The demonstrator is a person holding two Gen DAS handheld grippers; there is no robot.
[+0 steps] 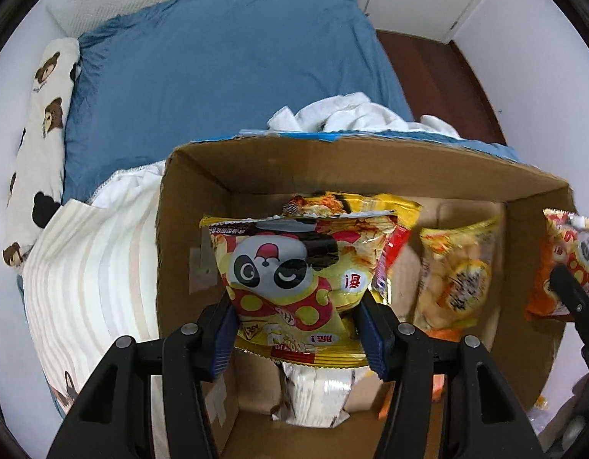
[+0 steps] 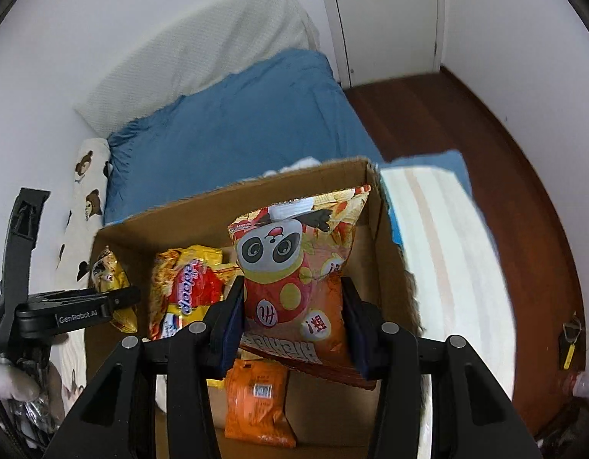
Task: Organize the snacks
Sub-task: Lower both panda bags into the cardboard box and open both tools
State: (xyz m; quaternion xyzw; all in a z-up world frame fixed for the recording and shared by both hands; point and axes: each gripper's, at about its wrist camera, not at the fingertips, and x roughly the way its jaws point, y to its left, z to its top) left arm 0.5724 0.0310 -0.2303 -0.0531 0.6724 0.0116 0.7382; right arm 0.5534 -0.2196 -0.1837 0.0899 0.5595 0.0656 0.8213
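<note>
My left gripper is shut on a yellow panda snack bag and holds it over the left half of an open cardboard box. My right gripper is shut on an orange panda snack bag and holds it over the right side of the same box. The orange bag also shows at the right edge of the left wrist view. Inside the box lie a yellow-red bag, a clear bag of puffs, a silver packet and an orange packet.
The box stands on a bed with a blue sheet. A striped cream blanket lies left of the box, a bear-print pillow by the wall and white cloth behind the box. Brown wooden floor lies to the right.
</note>
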